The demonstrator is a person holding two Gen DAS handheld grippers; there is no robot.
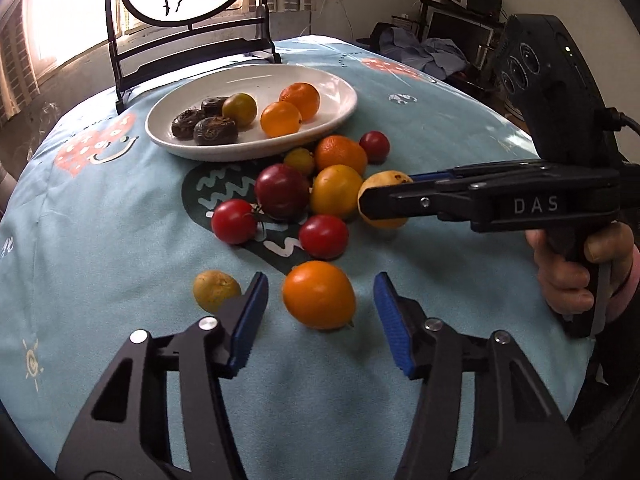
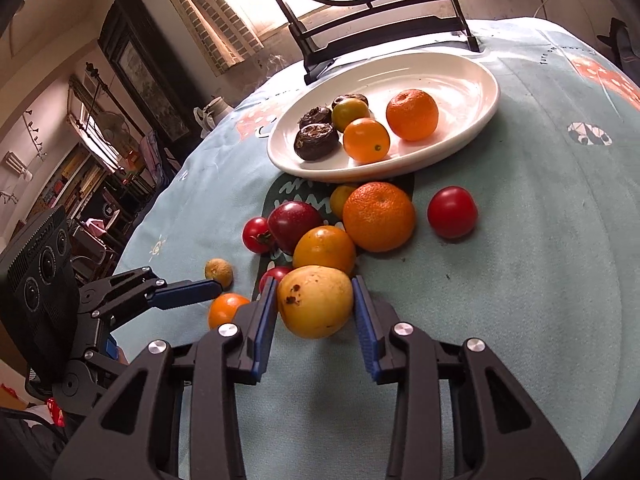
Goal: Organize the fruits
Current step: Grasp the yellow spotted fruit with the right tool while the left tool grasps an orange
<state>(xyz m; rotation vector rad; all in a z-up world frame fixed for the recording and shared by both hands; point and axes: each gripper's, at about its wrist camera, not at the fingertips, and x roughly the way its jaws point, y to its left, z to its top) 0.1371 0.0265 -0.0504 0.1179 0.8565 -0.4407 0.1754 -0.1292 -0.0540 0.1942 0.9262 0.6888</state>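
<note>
my right gripper pinches a smooth, speckled yellow fruit on the soft blue tablecloth, at six o'clock of the glossy oval plate. my left gripper gapes around a round orange, pads clear.

Daylight from blown-out window behind; soft shadows; sharp centre; fisheye-warped dark edges.

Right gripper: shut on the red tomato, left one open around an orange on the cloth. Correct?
Not quite. The right gripper is shut on the yellow fruit, not a red tomato; the right wrist view shows both pads against it. The rest stands: the left gripper is open around an orange on the cloth.
</note>
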